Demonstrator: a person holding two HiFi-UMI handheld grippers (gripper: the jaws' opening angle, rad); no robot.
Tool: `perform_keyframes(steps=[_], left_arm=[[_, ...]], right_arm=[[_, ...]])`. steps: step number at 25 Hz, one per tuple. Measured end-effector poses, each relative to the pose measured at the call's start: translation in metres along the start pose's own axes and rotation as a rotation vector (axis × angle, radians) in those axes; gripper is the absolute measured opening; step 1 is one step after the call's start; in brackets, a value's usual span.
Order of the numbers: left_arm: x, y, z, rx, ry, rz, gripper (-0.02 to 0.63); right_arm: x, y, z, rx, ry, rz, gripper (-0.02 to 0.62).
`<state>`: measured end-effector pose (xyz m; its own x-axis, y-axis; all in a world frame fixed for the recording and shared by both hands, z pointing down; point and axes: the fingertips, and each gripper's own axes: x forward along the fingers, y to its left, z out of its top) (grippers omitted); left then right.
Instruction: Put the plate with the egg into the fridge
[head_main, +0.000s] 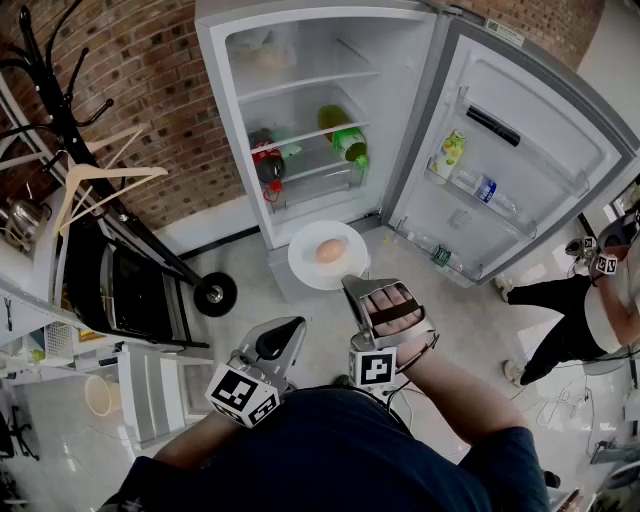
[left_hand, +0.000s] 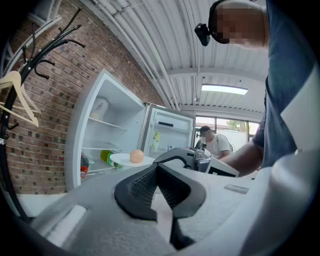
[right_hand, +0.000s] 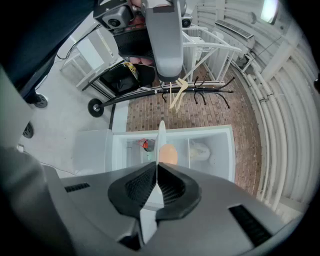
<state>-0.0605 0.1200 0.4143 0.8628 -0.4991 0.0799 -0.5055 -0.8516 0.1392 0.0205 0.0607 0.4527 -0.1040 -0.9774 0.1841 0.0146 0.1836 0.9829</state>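
Note:
A white plate (head_main: 310, 262) carrying a brown egg (head_main: 331, 251) hangs in the air in front of the open fridge (head_main: 235, 110), level with its lower part. My right gripper (head_main: 352, 286) is shut on the plate's near rim. In the right gripper view the plate (right_hand: 161, 140) shows edge-on between the pads, the egg (right_hand: 169, 154) beside it, and my right gripper (right_hand: 157, 166) pinches the rim. My left gripper (head_main: 287, 333) sits lower left of the plate, shut and holding nothing. From the left gripper view, my left gripper (left_hand: 157, 168) points toward the plate (left_hand: 122, 160) and egg (left_hand: 136, 156).
The fridge door (head_main: 545, 140) stands wide open to the right, with bottles in its racks. A green bottle (head_main: 346, 138) and red items (head_main: 268, 165) lie on the lower shelves. A coat rack with hangers (head_main: 90, 185) and a black cart (head_main: 130, 285) stand left. A person (head_main: 585, 305) stands right.

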Motion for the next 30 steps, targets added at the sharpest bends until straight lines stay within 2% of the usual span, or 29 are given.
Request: perform_keyframes(steps=[3, 8, 21, 30], left_arm=[[0.0, 0.0, -0.002, -0.001, 0.002, 0.0, 0.005], [0.001, -0.002, -0.002, -0.002, 0.004, 0.0, 0.005], [0.01, -0.005, -0.005, 0.008, 0.017, 0.021, 0.005], [0.033, -0.009, -0.008, 0.0, 0.016, 0.072, 0.005]], right_arm=[[-0.001, -0.006, 0.001, -0.001, -0.006, -0.022, 0.017], [0.0, 0.0, -0.001, 0.002, -0.004, 0.003, 0.017], [0.01, -0.015, -0.004, 0.006, -0.036, -0.043, 0.017], [0.03, -0.018, -0.022, 0.009, -0.085, -0.048, 0.017]])
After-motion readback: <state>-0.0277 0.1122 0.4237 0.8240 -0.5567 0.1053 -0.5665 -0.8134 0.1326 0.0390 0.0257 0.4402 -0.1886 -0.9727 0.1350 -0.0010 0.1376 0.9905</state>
